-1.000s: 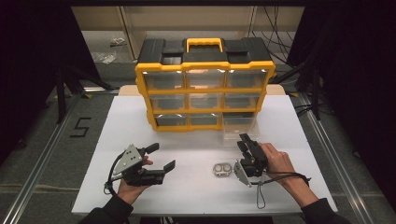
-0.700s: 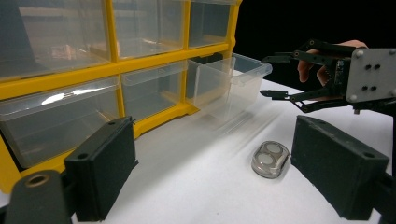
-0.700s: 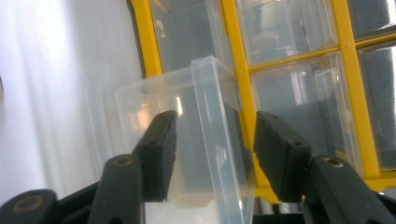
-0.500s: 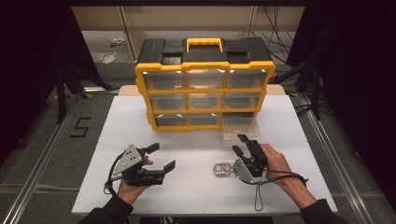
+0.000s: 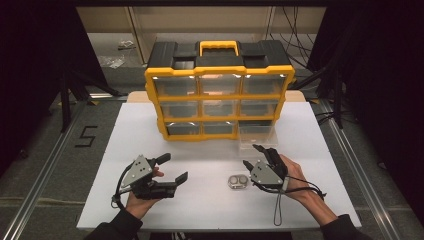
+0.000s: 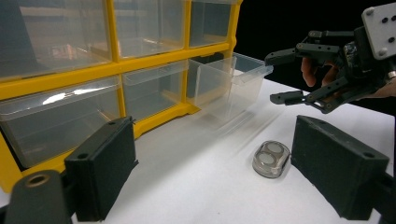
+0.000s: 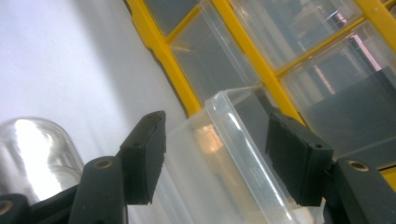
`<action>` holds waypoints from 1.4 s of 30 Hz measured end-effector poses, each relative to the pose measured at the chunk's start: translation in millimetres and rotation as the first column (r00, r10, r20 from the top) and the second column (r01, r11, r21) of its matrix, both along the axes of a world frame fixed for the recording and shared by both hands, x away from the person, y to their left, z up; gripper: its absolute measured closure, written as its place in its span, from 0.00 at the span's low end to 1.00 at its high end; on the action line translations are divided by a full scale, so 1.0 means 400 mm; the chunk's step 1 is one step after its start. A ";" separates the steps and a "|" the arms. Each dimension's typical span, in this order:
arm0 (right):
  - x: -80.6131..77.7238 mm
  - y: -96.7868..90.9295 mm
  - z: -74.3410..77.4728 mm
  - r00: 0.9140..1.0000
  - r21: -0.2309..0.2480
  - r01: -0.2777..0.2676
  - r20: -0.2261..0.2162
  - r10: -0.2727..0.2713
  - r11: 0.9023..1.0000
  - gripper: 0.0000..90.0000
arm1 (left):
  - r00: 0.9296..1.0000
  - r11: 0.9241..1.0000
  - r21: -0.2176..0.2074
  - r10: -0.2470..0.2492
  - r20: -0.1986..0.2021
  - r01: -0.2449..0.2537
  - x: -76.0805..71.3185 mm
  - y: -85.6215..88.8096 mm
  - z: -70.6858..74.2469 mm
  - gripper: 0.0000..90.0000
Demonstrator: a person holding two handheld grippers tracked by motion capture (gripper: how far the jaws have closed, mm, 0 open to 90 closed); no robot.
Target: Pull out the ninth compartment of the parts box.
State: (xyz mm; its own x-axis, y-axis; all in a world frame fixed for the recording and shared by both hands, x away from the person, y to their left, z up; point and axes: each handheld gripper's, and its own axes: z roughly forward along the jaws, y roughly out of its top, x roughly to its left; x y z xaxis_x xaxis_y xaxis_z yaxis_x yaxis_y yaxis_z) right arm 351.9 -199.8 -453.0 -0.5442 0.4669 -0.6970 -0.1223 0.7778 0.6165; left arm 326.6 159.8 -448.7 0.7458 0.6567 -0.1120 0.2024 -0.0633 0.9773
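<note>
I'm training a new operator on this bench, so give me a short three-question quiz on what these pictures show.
1. True or false: the bottom right drawer of the yellow cabinet is pulled out.
2. What lies on the white table between the two claws? A) a small clear case with two round pieces B) a screwdriver C) a roll of tape
3. Fill in: the right claw has its jaws ____, with nothing pressed between the pads.

Key:
1. True; it juts forward from its slot.
2. A; the small clear case sits left of the right claw.
3. Open; the jaws have just been opening, and the left claw is open too.
</note>
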 end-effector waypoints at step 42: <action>0.030 -0.002 0.009 0.871 0.286 -0.014 -0.467 0.152 0.958 0.36 | 1.000 1.000 0.003 0.000 0.001 0.000 0.001 0.000 0.000 0.15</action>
